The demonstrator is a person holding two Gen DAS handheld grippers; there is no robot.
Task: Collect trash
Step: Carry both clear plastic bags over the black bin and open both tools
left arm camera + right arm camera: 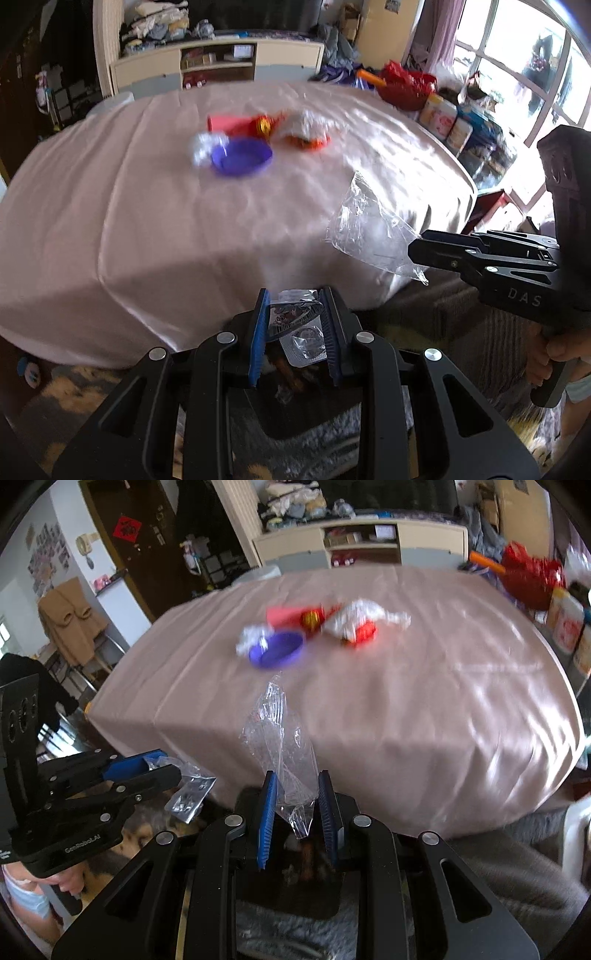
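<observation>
Clear wrapper (284,746) between right tongs (297,808)

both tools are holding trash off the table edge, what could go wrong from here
1. The right tool seems to touch only the lower corner of the clear plastic wrapper; its pads look spread apart, so the film could slip out.
2. The left tool carries a foil blister pack hanging below its pads; it may drop onto the rug.
3. The wrappers by the purple dish remain to be collected.

on pink-sheeted table (147,221): one purple bowl (242,157), one pink cup (221,123), two crumpled white wrappers (205,146) (304,123), one red-gold wrapper (262,125). off table's near edge: one clear plastic bag (369,232), one foil blister pack (299,325).
</observation>
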